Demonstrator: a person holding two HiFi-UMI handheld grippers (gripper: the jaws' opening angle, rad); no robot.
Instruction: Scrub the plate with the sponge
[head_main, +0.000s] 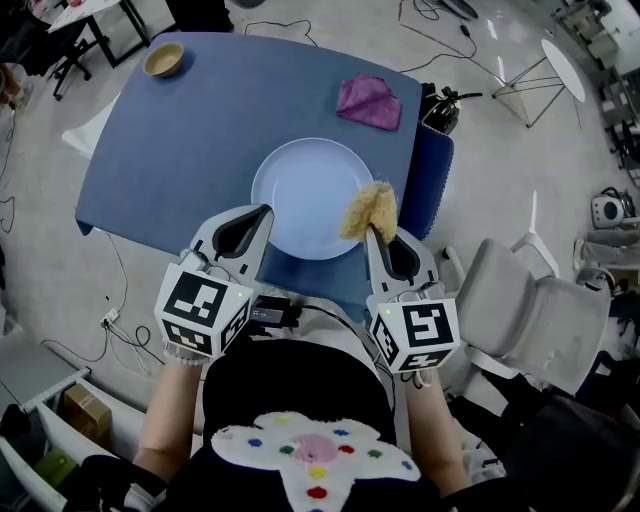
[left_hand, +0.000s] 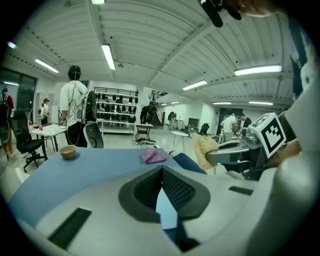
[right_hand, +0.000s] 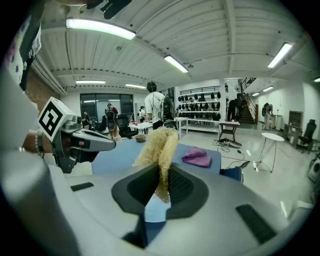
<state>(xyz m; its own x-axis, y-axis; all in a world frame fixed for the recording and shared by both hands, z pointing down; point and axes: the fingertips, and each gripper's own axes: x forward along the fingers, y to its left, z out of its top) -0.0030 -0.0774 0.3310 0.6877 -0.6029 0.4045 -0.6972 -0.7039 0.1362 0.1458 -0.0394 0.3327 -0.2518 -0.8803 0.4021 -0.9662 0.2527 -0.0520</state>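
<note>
- Currently the right gripper (head_main: 374, 232) is clamped on a shaggy yellow sponge (head_main: 368, 208), which sticks out beyond its closed jaws.
- Seen from the head view, the sponge sits over the right-hand rim of the pale blue plate (head_main: 300, 195). Whether it touches the plate or hangs just above it cannot be told.
- The plate lies flat near the front edge of the blue counter (head_main: 190, 140), between the two grippers.
- The left gripper (head_main: 260, 213) has its jaws together with nothing visible between them. Its tip is at the plate's near-left rim, either just beside it or overlapping it from above.
- By my reading, the step in hand is the scrubbing itself, with the sponge gripped and poised at the plate's edge but not clearly pressed on.
- The next move probably calls for lowering the sponge onto the face of the plate and rubbing it across, inward from the right rim.
- The plate lies loose on the counter, so it may slide under the sponge. The closed left gripper is well placed to steady it at the near-left rim.
- Well apart from the plate, a crumpled purple cloth (head_main: 368, 100) lies towards the far right corner, and a small tan bowl (head_main: 163, 60) stands at the far left corner.
</note>
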